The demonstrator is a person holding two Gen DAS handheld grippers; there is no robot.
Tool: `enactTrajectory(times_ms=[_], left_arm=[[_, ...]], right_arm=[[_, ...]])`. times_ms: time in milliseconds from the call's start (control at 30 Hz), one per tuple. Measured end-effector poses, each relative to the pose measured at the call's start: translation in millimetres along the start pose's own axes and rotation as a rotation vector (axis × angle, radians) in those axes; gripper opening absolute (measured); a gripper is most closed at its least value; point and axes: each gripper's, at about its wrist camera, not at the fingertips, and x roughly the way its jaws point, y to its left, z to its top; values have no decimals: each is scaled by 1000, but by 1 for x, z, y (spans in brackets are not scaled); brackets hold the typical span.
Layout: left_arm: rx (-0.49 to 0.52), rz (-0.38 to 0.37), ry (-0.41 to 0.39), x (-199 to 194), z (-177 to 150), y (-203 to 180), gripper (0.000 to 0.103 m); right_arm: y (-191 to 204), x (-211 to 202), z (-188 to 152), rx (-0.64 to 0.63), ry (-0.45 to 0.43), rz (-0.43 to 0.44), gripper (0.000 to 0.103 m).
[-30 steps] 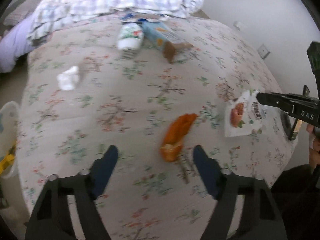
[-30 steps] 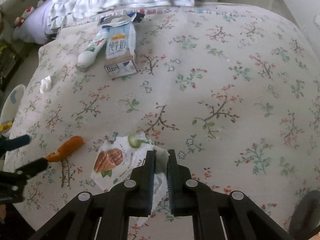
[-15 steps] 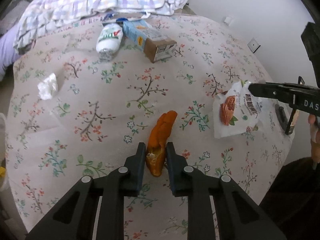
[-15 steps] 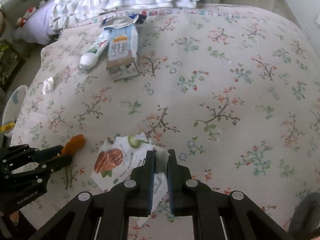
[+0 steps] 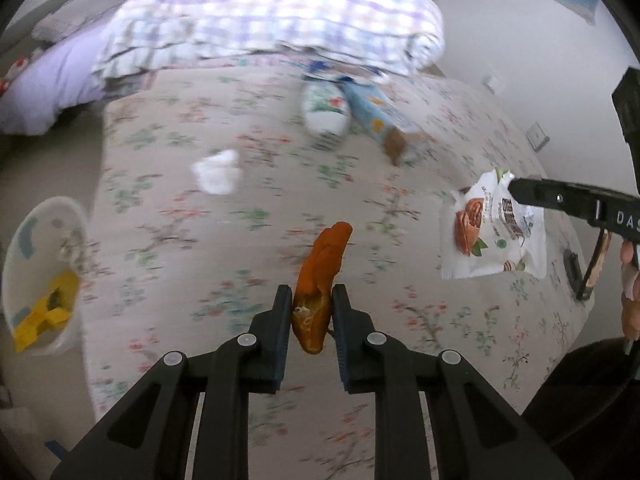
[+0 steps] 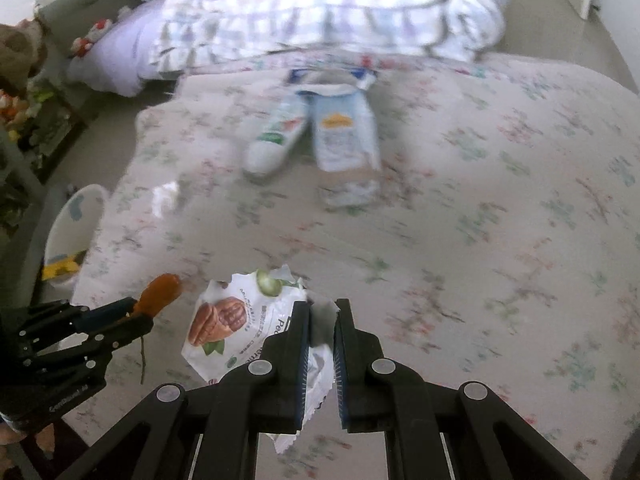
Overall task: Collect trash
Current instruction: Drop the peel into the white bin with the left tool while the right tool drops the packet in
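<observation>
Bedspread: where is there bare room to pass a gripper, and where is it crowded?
Bare: the bedspread's right side beyond the carton, and between tissue and orange peel. Crowded: bottle and carton under the quilt.

Your far items are smeared by motion blur: the bottle and carton show colour patches, but their print cannot be read in either view. The tissue is a soft white blob with no edges. The blanket runs off the top of the right view. Your bin is cut by the left edge, and the yellow scrap inside it is too vague to name. Your left gripper hides the peel's lower sides behind its fingers. Your right gripper covers part of the packet, so its lettering breaks off. Whether peel and packet touch the bed cannot be told.
</observation>
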Motion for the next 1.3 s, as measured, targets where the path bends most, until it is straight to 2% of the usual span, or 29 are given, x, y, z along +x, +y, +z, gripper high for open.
enactTrajectory(times_ms=[467, 633, 900, 967, 1033, 1100, 1167, 1300], left_arm=[[-250, 162, -98, -56, -24, 130, 21], [-346, 215, -117, -61, -33, 169, 21], [-397, 316, -176, -58, -32, 214, 22], [-406, 333, -165, -53, -30, 222, 24], [-428, 357, -147, -51, -31, 231, 37], [-463, 387, -147, -52, -35, 239, 68], [-491, 415, -160, -57, -38, 244, 80], [-545, 445, -152, -65, -46, 256, 86]], right_arm=[[99, 31, 26, -111, 12, 98, 10], [125, 45, 34, -126, 18, 129, 10], [166, 72, 50, -133, 2, 164, 10], [177, 80, 55, -127, -7, 177, 10], [187, 86, 58, -128, -18, 183, 10], [200, 95, 61, -140, -25, 184, 10], [210, 101, 63, -155, -30, 182, 10], [231, 116, 69, -184, -34, 182, 10]])
